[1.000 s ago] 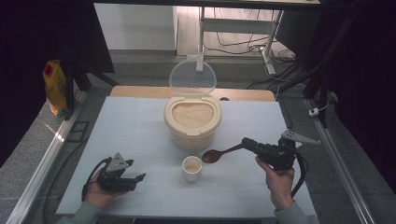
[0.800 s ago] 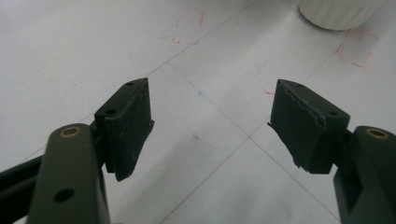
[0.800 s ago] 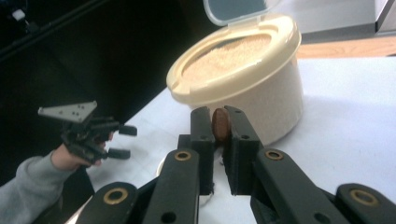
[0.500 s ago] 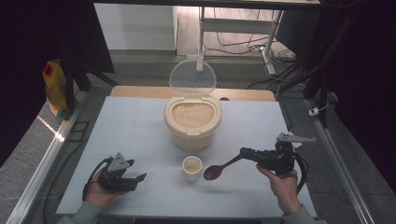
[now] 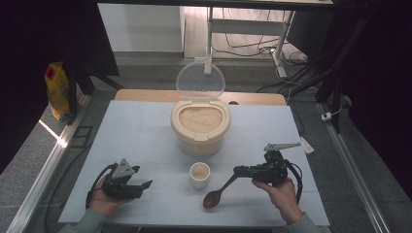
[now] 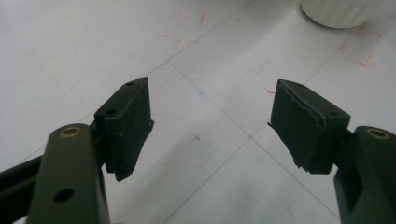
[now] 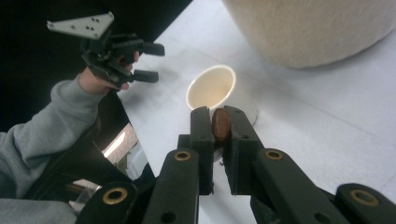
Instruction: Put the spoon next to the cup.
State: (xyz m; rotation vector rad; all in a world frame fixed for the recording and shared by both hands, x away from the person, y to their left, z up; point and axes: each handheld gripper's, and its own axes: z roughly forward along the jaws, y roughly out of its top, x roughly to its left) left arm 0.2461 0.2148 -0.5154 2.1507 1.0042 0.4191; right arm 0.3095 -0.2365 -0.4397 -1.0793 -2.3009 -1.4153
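Brown wooden spoon (image 5: 219, 191), pinched by its handle in the right gripper (image 5: 239, 171), bowl low over the white table (image 5: 145, 131) just right of the small white cup (image 5: 199, 174).

It looks light, stiff and smooth, so a firm hold far back on the handle suits it, though the long lever may twist. The right gripper view shows the handle end (image 7: 221, 125) clamped between pads; the left gripper view shows the left gripper (image 6: 212, 121) spread and empty. The round cream rice container (image 5: 200, 125) stands open behind.
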